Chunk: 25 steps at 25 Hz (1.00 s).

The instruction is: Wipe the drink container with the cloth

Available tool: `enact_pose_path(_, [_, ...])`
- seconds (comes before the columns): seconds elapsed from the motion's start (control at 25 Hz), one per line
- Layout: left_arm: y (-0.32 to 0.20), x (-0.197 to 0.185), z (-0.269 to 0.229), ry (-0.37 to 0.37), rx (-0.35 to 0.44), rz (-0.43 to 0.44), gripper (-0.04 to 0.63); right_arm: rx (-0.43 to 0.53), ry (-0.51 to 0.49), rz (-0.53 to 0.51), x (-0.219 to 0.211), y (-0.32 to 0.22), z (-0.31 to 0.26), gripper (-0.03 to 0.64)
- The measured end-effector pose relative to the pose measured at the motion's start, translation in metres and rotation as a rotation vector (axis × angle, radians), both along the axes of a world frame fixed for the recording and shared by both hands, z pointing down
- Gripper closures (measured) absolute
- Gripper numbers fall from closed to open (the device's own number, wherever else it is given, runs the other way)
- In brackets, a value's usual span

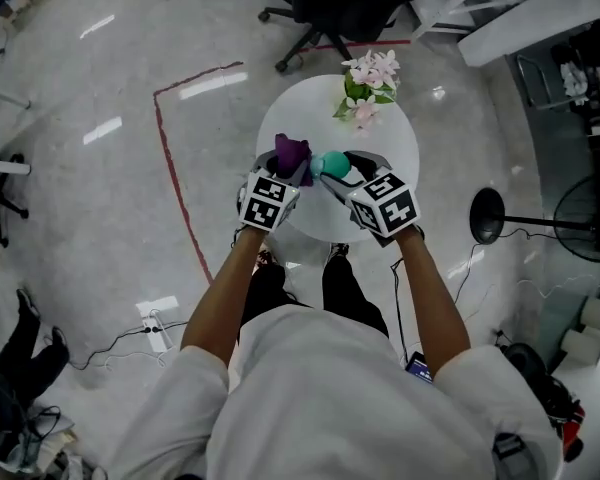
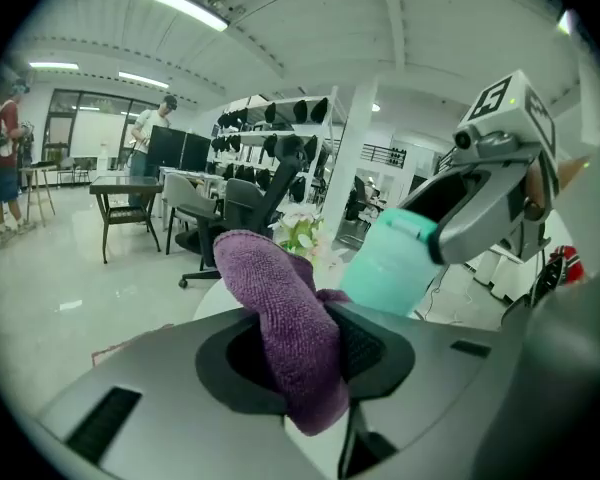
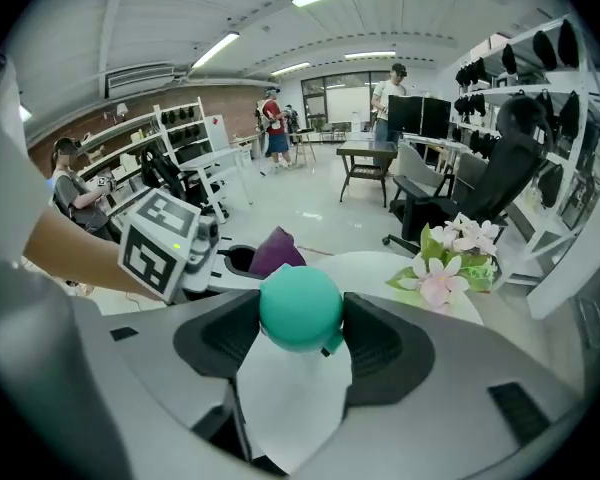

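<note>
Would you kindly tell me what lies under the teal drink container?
Beneath the teal drink container, gripped in the right claw, only the white tabletop shows. The claw's own body covers the tabletop nearer the camera, so anything there is hidden.

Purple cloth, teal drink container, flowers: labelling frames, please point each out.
purple cloth (image 2: 290, 328), left gripper view, its folded middle.
teal drink container (image 3: 300, 308), right gripper view, its rounded end.
flowers (image 1: 375, 70), head view, the pink blossoms.

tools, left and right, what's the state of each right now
Left tool: closed on the purple cloth.
Right tool: closed on the teal drink container.
</note>
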<state>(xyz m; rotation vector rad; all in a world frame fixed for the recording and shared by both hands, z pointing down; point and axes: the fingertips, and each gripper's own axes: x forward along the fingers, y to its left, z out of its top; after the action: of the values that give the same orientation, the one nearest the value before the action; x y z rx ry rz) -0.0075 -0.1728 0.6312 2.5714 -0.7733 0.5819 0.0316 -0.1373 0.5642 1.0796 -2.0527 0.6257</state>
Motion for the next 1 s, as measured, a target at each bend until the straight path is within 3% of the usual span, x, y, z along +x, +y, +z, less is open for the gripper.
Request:
enact_pose_path(0.2, [-0.012,-0.002,0.053,-0.032,-0.088,0.014,0.468,-0.006,0.012,0.031,-0.005,-0.007,0.0,0.345])
enact_pose_path(0.36, [-0.019,-0.007,0.101,-0.105,-0.156,0.033,0.468,0.004,0.059,0.026,-0.021,-0.015,0.001,0.347])
enact_pose_path(0.64, [-0.021,-0.004,0.119,-0.139,-0.158,0.033,0.468,0.006,0.077,0.051,-0.022,-0.013,0.003,0.345])
enact_pose_path(0.8, [-0.016,-0.015,0.115,-0.153,-0.162,-0.01,0.468,0.014,0.067,-0.024,-0.026,-0.007,-0.001,0.335])
enact_pose_path(1.0, [-0.004,-0.058,0.082,-0.187,-0.135,-0.172,0.468,0.063,0.002,-0.204,-0.025,0.002,-0.017,0.289])
